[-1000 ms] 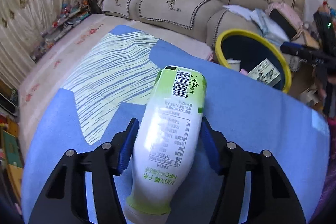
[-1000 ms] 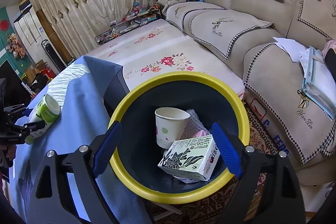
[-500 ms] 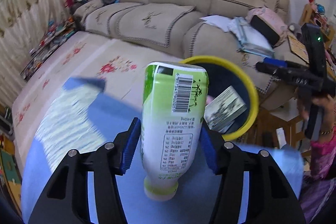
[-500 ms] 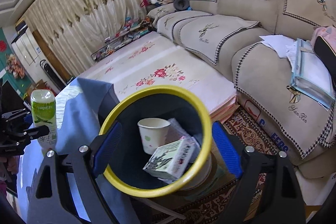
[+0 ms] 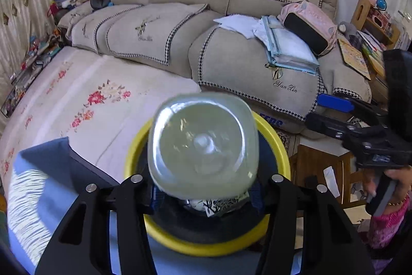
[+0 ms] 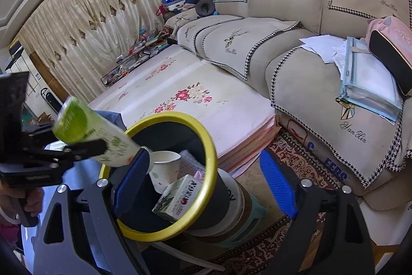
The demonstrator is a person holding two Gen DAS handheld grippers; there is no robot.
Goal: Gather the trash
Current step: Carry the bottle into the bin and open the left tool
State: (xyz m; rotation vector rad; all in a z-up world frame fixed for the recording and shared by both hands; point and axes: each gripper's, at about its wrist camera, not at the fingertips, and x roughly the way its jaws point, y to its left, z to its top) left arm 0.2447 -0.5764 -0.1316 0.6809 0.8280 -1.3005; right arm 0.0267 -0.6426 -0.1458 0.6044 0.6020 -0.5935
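Left gripper point(image 5: 206, 193) clamps bottle point(image 5: 203, 144), neck tilted into yellow-rimmed bin point(image 6: 206, 153); right gripper point(image 6: 203, 182) hangs spread wide, holding nothing.

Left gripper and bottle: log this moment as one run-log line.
left gripper: shut on bottle | bottle: neck-down over yellow-rimmed bin | right gripper: open, empty | bin: paper cup, carton
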